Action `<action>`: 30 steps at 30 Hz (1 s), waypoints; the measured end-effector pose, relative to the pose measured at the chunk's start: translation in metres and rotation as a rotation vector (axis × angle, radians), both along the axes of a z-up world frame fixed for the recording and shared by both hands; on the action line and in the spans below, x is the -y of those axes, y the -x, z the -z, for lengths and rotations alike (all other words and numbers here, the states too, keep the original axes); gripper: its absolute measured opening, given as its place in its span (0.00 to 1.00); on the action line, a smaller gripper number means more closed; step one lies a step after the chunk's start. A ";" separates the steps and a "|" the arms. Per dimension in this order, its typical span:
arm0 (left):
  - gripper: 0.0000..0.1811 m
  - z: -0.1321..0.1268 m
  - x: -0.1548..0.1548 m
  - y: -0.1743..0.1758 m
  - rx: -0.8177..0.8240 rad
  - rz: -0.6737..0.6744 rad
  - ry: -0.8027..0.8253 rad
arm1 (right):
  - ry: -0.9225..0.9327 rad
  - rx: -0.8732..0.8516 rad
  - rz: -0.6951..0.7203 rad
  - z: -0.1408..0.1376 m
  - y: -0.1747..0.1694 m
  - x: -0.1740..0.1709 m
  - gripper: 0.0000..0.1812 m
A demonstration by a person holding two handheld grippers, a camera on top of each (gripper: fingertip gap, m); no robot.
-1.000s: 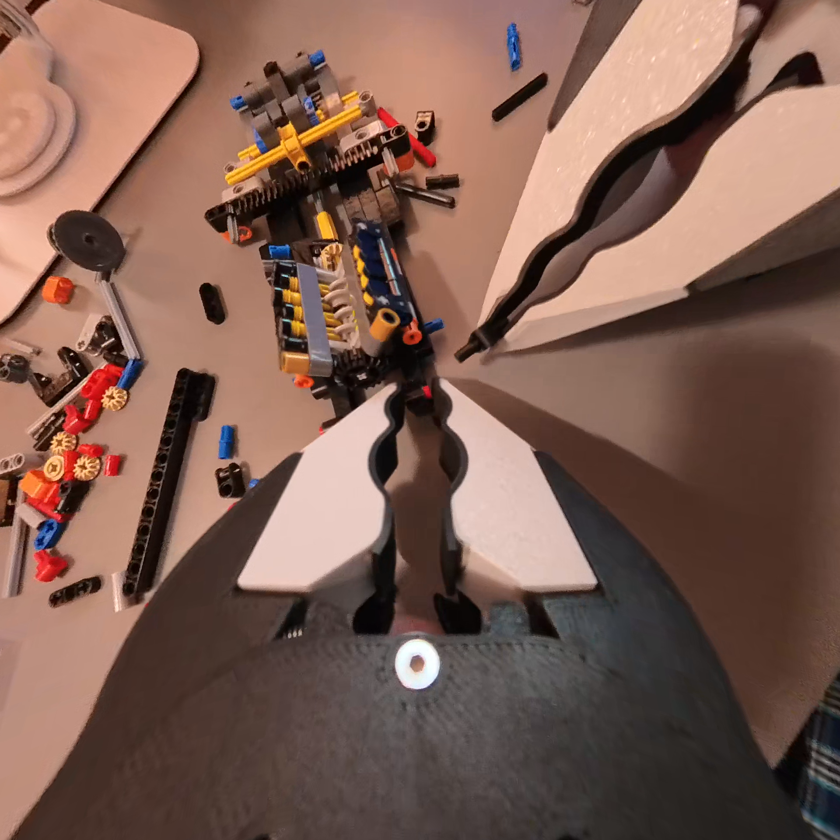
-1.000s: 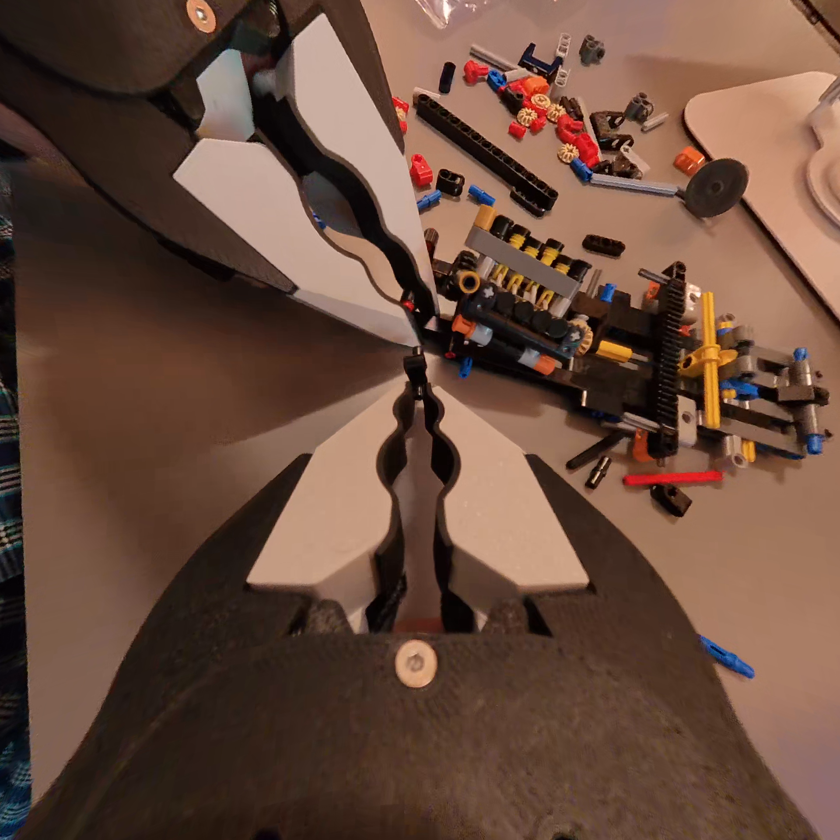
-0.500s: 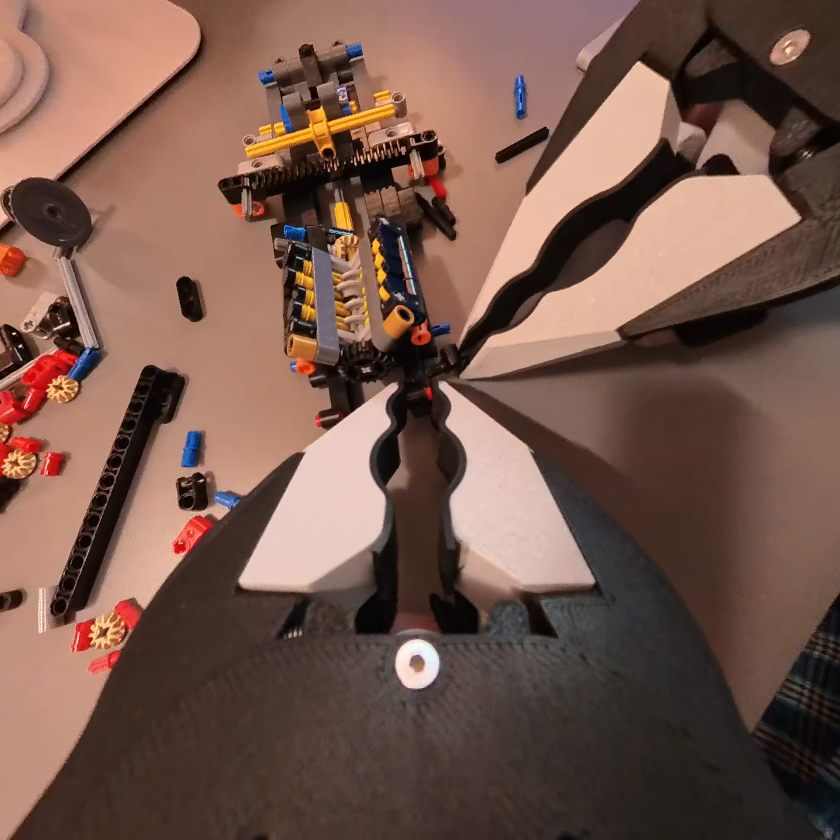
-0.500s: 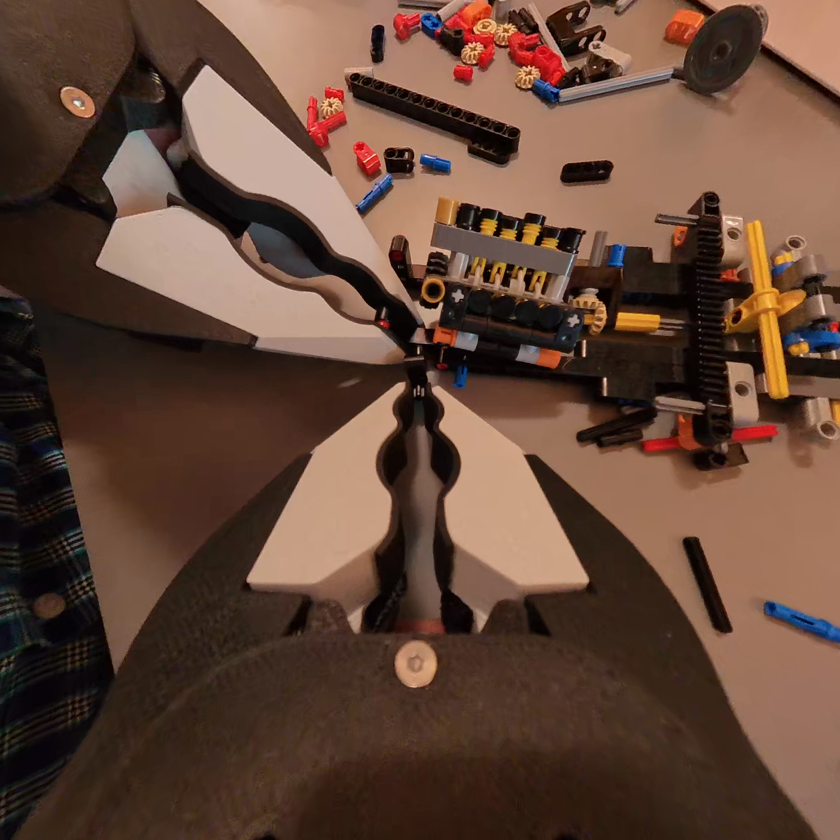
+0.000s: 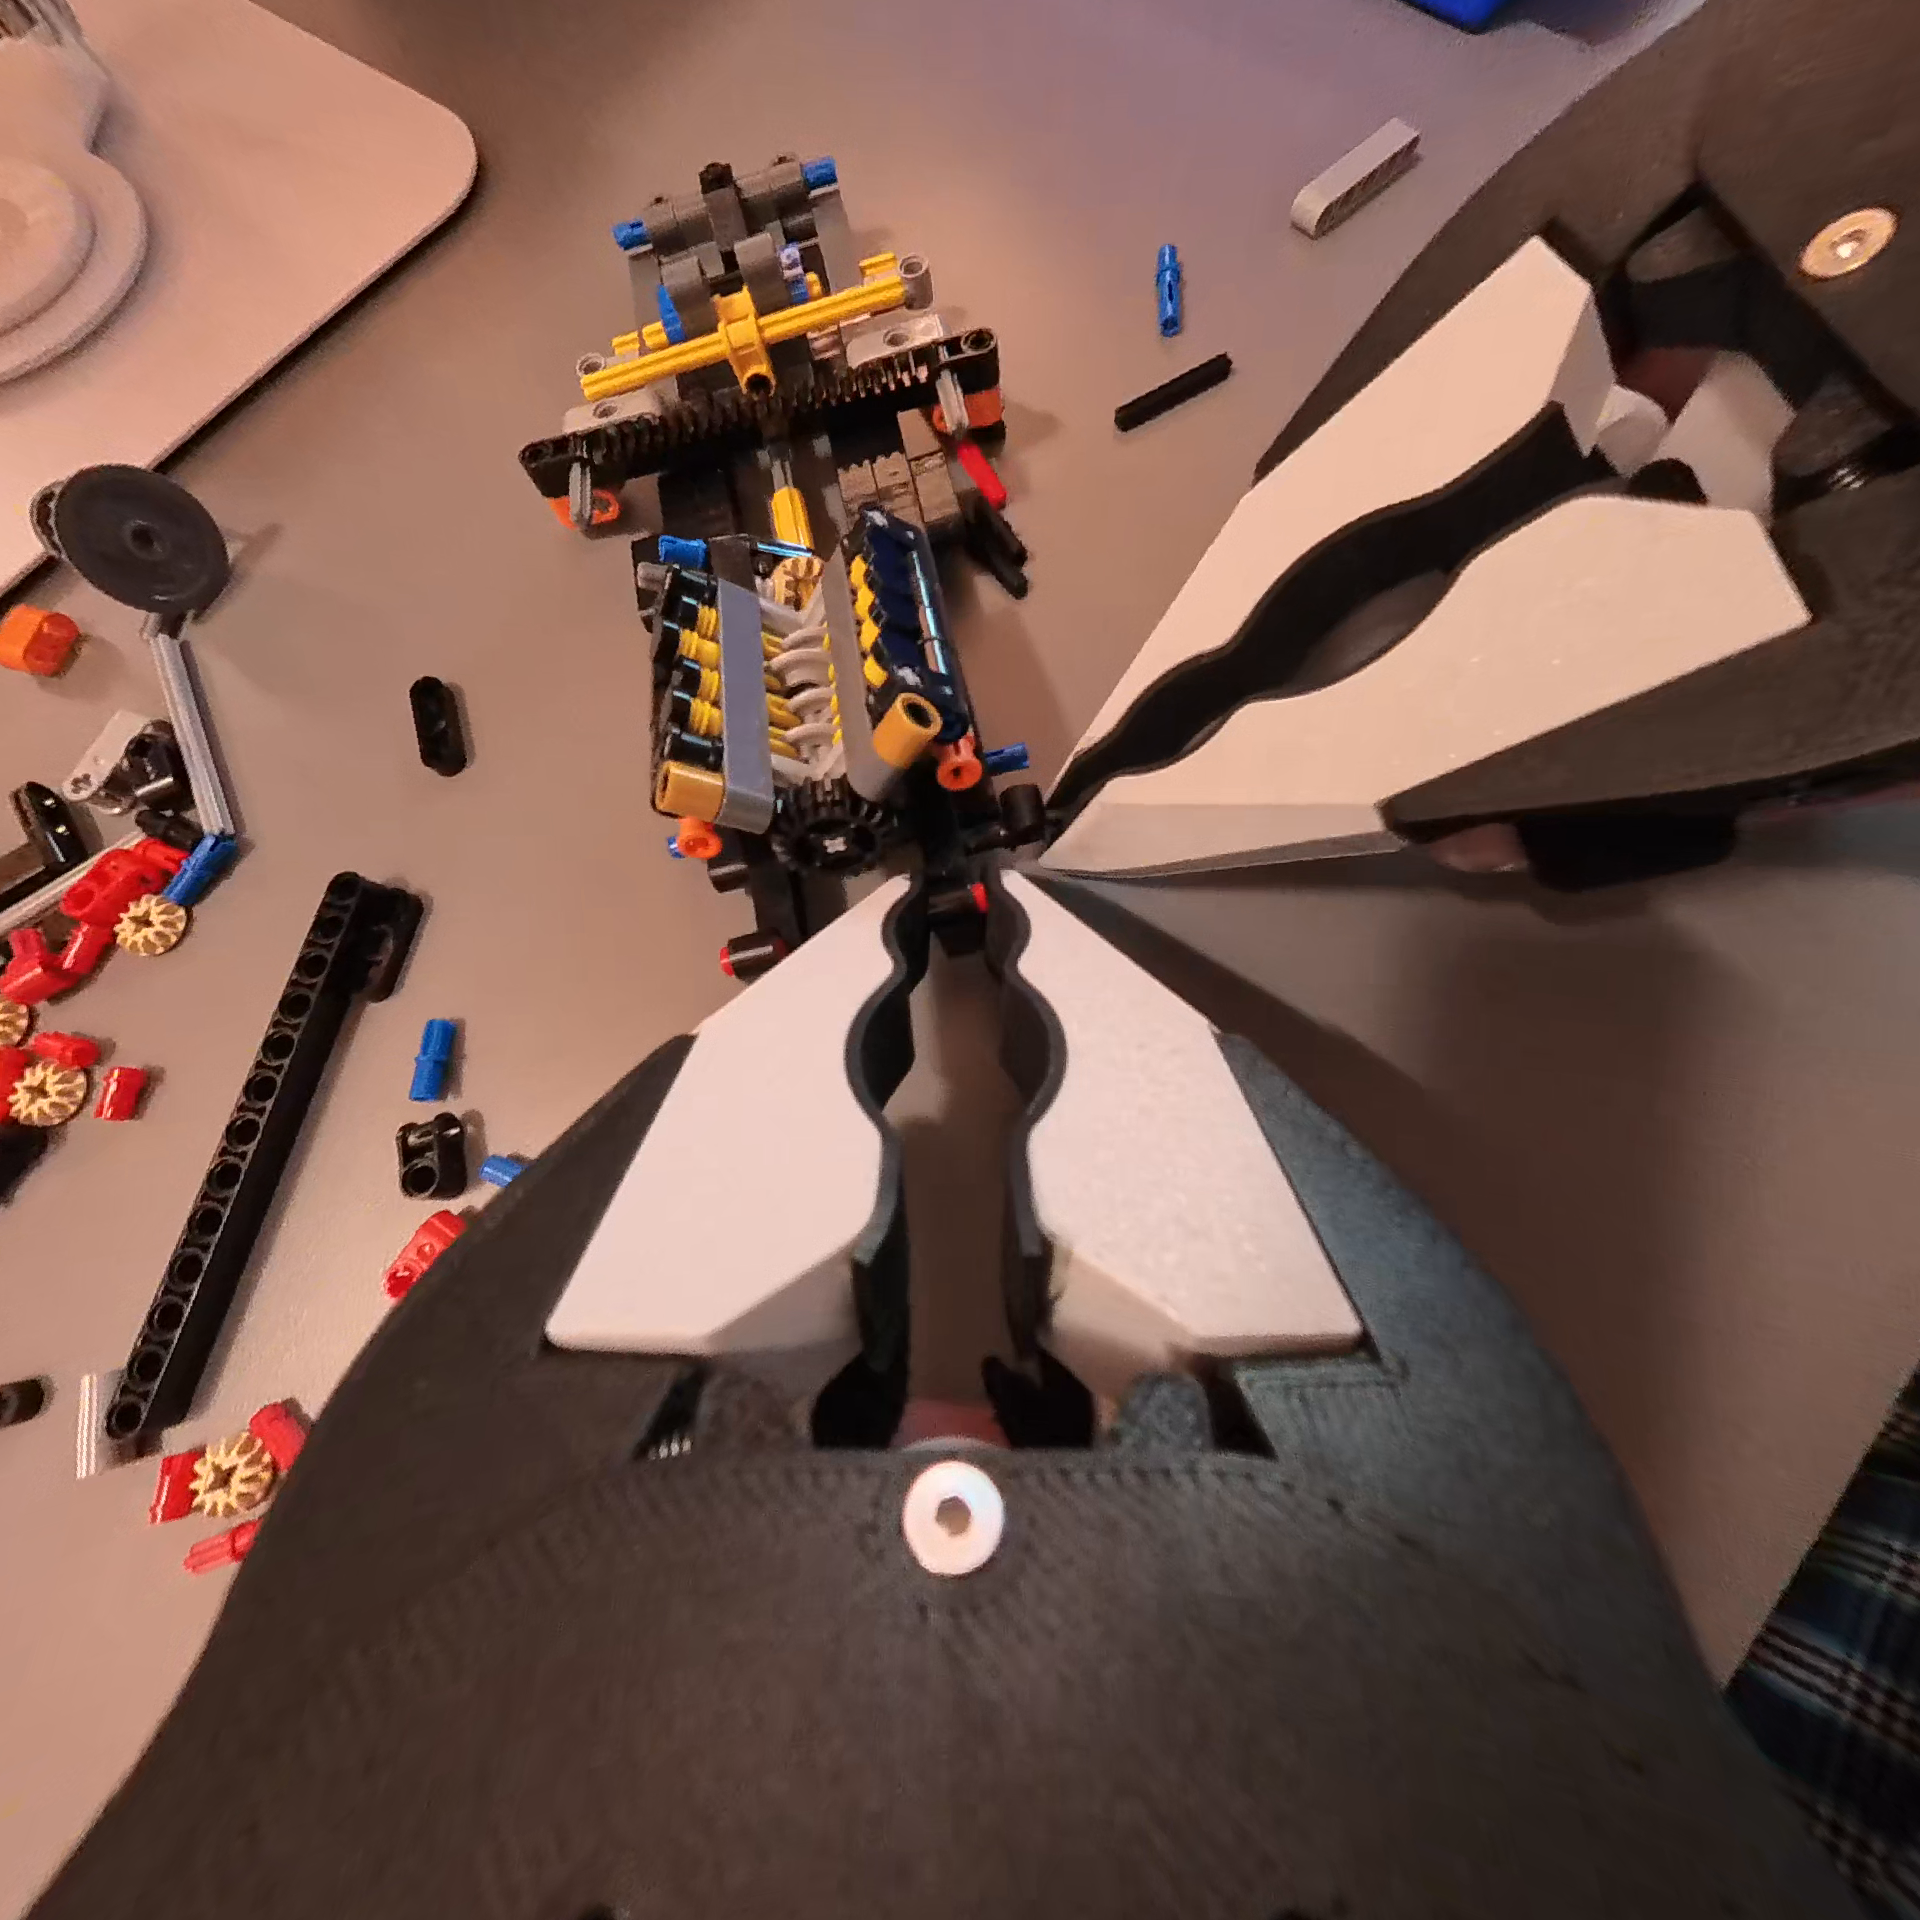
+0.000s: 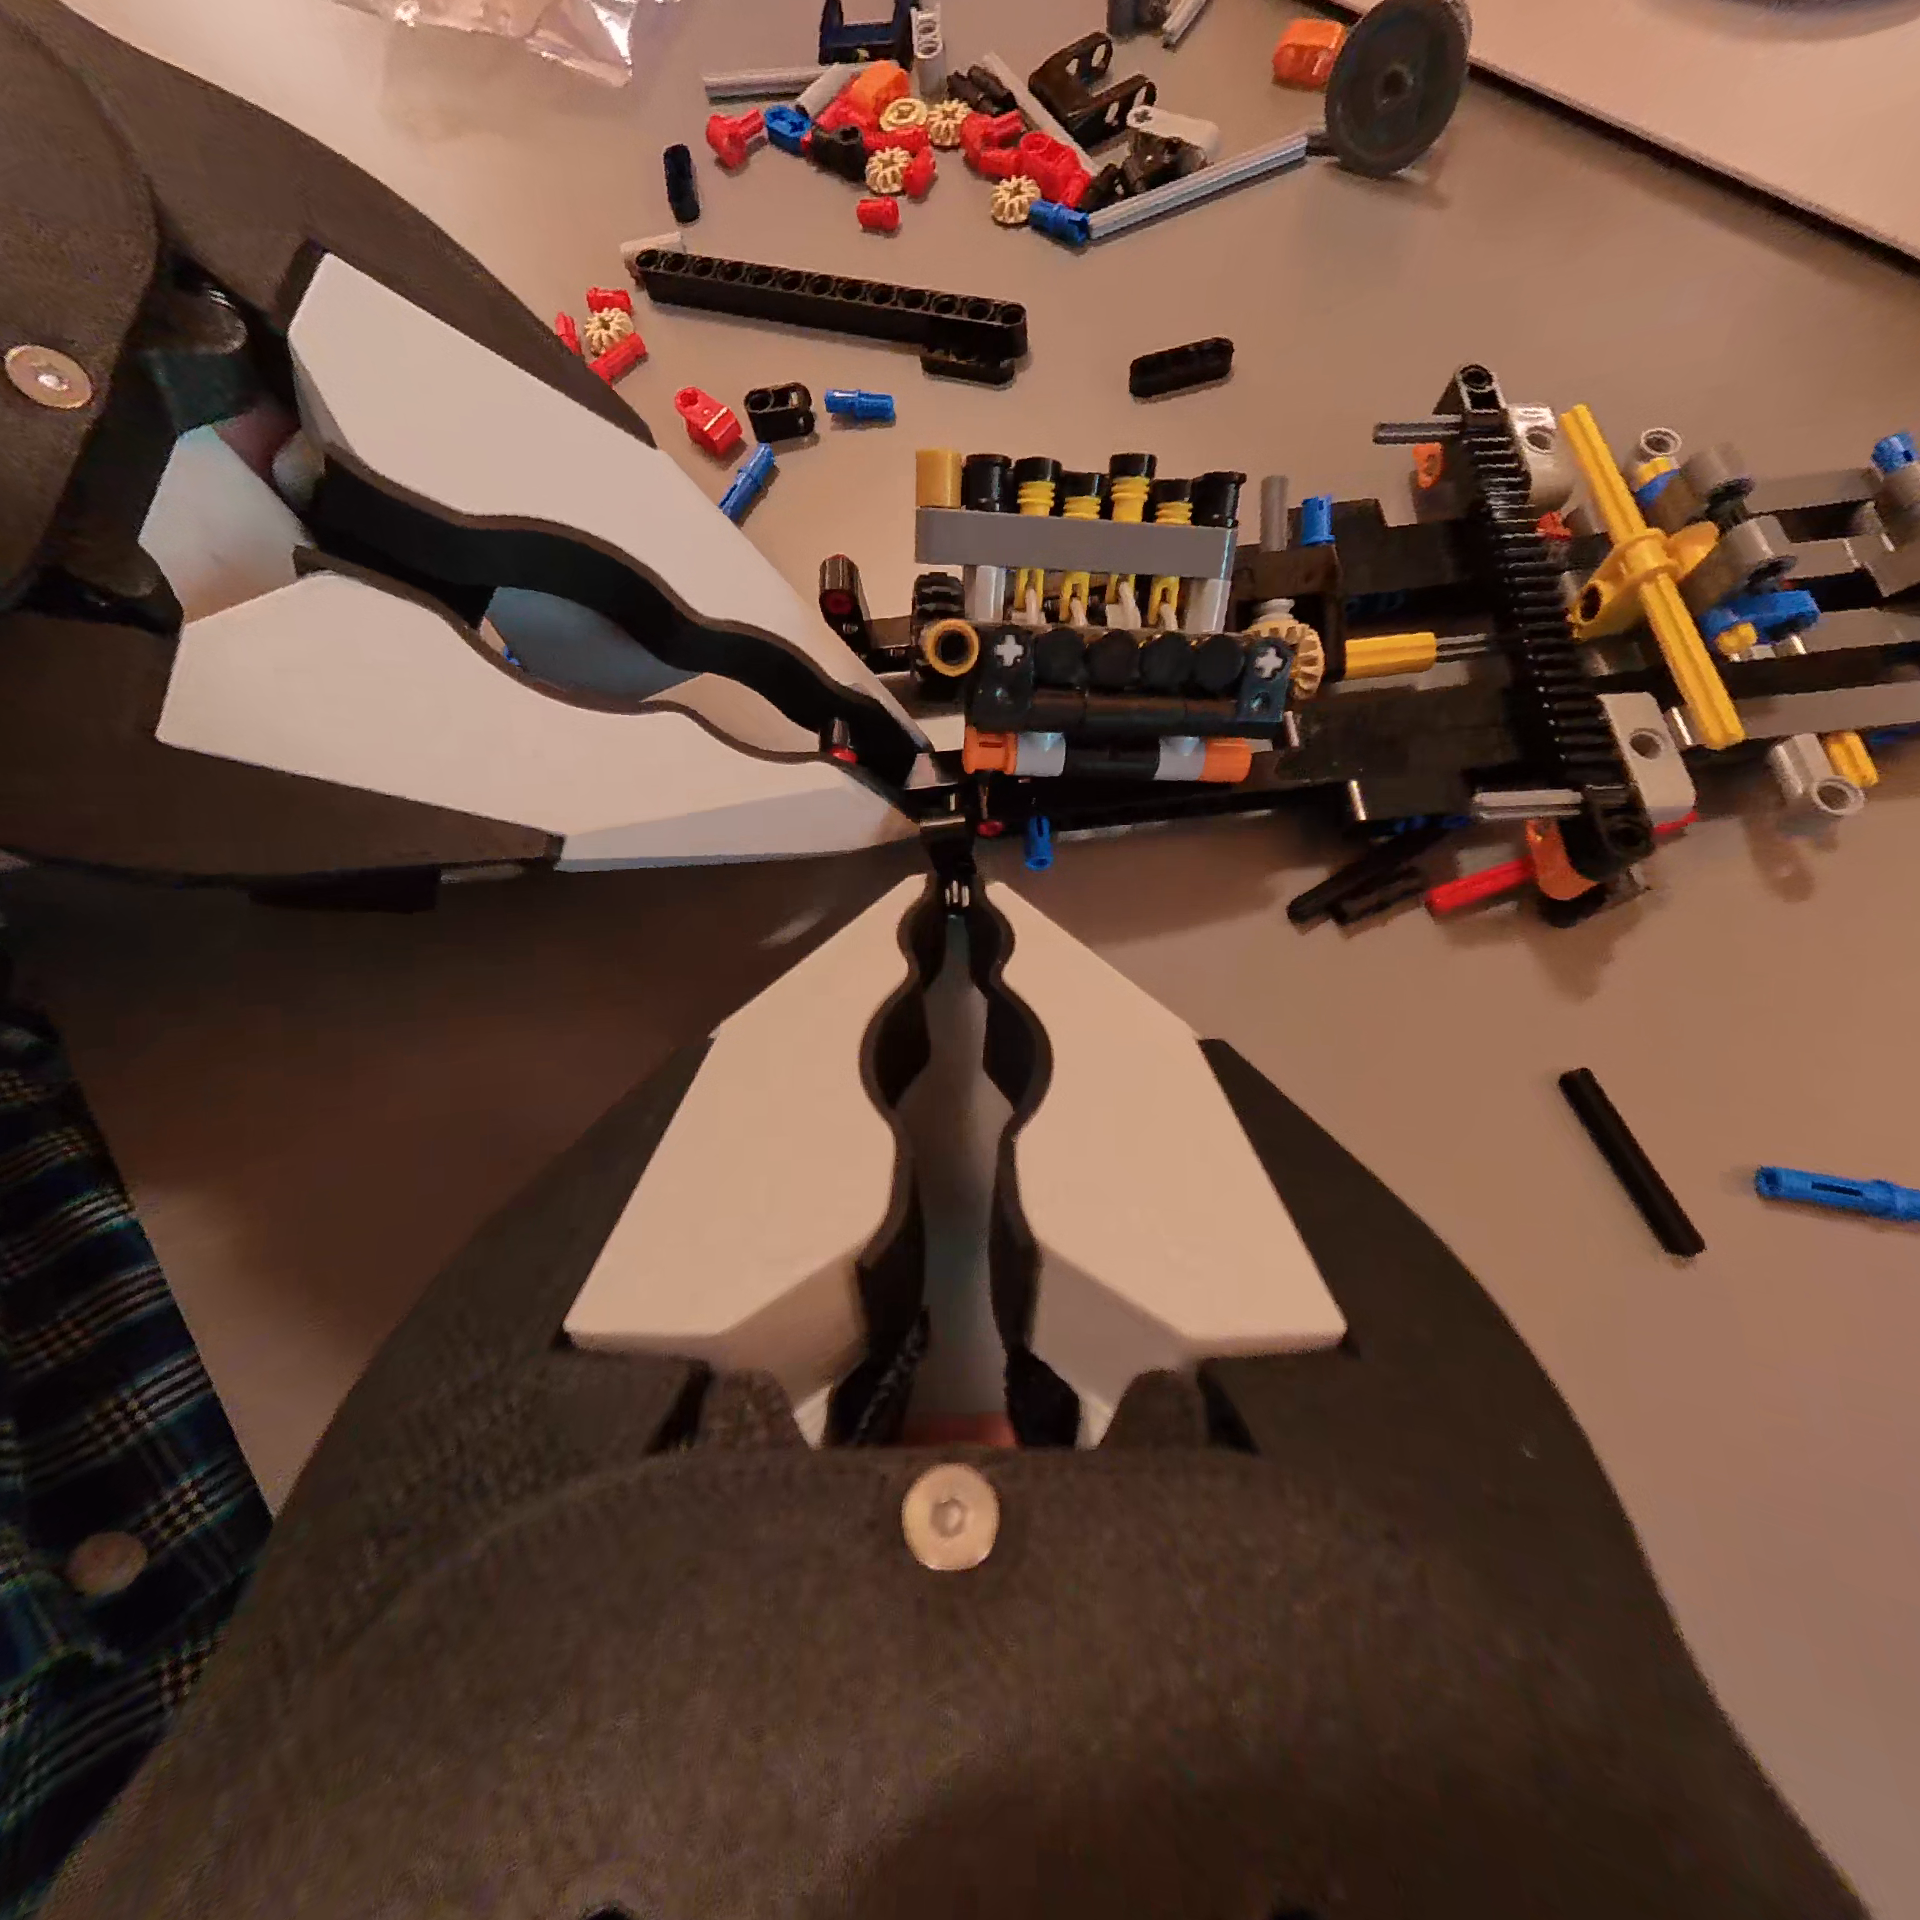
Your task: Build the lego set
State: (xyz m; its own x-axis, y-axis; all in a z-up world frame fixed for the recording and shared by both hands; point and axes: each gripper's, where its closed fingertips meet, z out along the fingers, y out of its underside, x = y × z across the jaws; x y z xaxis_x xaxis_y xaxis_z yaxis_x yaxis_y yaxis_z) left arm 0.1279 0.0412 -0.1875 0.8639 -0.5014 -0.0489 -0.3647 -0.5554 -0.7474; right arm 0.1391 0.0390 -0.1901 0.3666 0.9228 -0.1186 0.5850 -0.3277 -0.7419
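The part-built lego model (image 5: pixel 790 582), a long black chassis with a yellow axle, a toothed black rack and a grey-and-yellow engine block, lies on the grey table. It also shows in the right wrist view (image 6: pixel 1351 665). My left gripper (image 5: pixel 956 899) is shut on the model's near black end; it shows from the side in the right wrist view (image 6: pixel 909 774). My right gripper (image 6: pixel 958 896) is shut on a small black pin (image 6: pixel 957 878). It comes in from the right in the left wrist view (image 5: pixel 1044 831), with the pin (image 5: pixel 1020 806) against the model's end beside the left gripper's tips.
Loose red, tan and black parts (image 5: pixel 94 935), a long black beam (image 5: pixel 249 1143) and a black wheel disc (image 5: pixel 140 535) lie left of the model. A pale board (image 5: pixel 208 208) sits at the far left. A black axle (image 6: pixel 1629 1162) and a blue pin (image 6: pixel 1834 1193) lie on the right. Less than 4 cm separates the two grippers' tips.
My right gripper has moved in with the black pin from a gap away to the model's near end. The left gripper has stayed shut on the model.
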 end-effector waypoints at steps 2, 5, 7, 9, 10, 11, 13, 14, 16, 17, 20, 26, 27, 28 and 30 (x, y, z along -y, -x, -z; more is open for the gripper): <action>0.04 0.000 0.000 0.000 0.001 -0.002 -0.002 | -0.007 0.005 0.008 0.000 0.001 0.001 0.01; 0.04 0.000 -0.001 0.001 -0.011 -0.008 -0.003 | -0.018 0.008 0.010 0.001 0.003 0.001 0.01; 0.04 0.001 0.000 0.001 -0.021 -0.001 -0.004 | -0.023 0.009 0.016 0.001 0.002 0.001 0.01; 0.04 0.001 0.000 0.001 -0.017 0.004 0.000 | -0.021 0.015 0.012 0.002 0.002 0.001 0.01; 0.04 0.002 0.000 0.001 -0.022 0.010 -0.001 | -0.026 0.019 0.004 0.002 0.002 0.002 0.01; 0.04 0.002 0.000 0.001 -0.019 0.012 0.002 | -0.039 0.026 -0.005 0.003 0.003 0.002 0.01; 0.04 0.003 0.001 0.001 -0.012 0.022 0.013 | -0.043 0.031 -0.011 0.003 0.003 0.002 0.01; 0.04 0.002 0.001 0.001 0.003 0.024 0.015 | -0.033 0.028 -0.013 0.003 0.002 0.002 0.01; 0.04 0.000 0.002 0.000 0.022 0.028 0.013 | -0.022 0.026 -0.019 0.003 0.003 0.002 0.01; 0.04 0.000 0.002 0.000 0.024 0.028 0.014 | -0.012 0.023 -0.021 0.003 0.003 0.002 0.01; 0.04 0.000 0.001 0.001 -0.004 0.036 0.000 | 0.016 0.013 -0.025 0.003 0.003 0.002 0.01; 0.04 0.002 0.002 0.002 -0.068 0.052 -0.024 | 0.080 -0.005 -0.030 0.003 0.003 0.003 0.01; 0.04 0.003 0.002 0.002 -0.074 0.057 -0.023 | 0.086 -0.006 -0.031 0.003 0.003 0.003 0.01; 0.04 0.003 0.002 0.002 -0.077 0.058 -0.020 | 0.086 -0.007 -0.033 0.003 0.003 0.003 0.01; 0.04 0.004 0.004 -0.001 -0.080 0.078 -0.020 | 0.086 -0.006 -0.032 0.004 0.004 0.003 0.01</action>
State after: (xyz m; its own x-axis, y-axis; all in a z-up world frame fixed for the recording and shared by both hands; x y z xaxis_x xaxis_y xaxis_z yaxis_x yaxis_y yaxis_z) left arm 0.1287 0.0375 -0.1914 0.8152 -0.5651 -0.1267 -0.4648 -0.5081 -0.7251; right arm 0.1350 0.0357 -0.1936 0.3360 0.9204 -0.1999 0.5919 -0.3715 -0.7153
